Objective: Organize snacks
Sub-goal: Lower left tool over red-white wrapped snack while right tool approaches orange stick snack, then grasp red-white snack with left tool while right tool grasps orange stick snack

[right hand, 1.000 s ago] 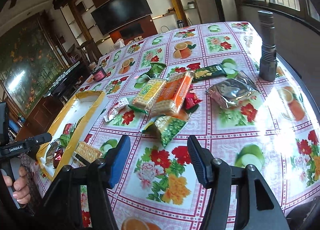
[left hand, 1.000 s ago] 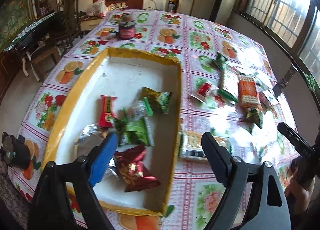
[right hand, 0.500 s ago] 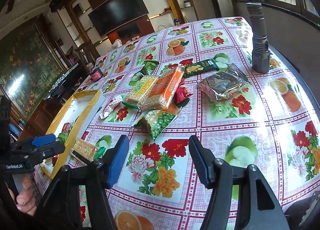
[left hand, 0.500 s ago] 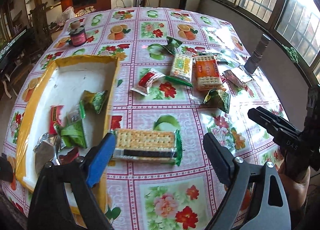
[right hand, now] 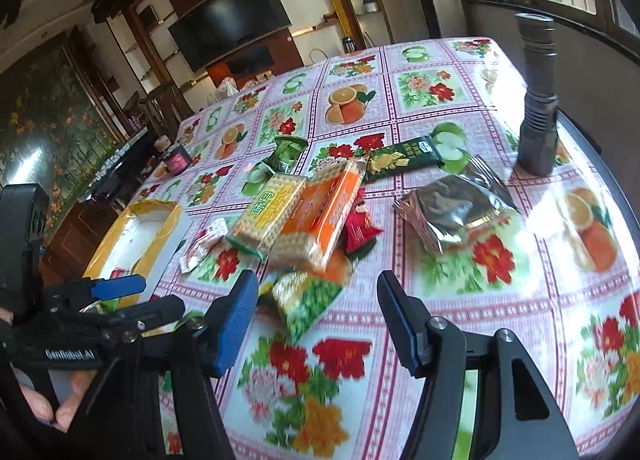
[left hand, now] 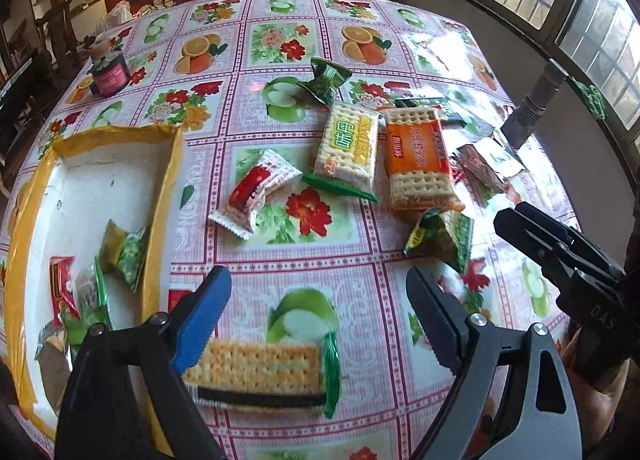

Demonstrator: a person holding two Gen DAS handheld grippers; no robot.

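While both tongs stand wide and empty, left tongs (left hand: 318, 314) hover over a cracker pack (left hand: 256, 374) just beside the yellow-rimmed tray (left hand: 160, 195) | right tongs (right hand: 316, 318) face a green packet (right hand: 310, 298) | loose snacks wait mid-tabletop (left hand: 304, 436), likely tray-bound
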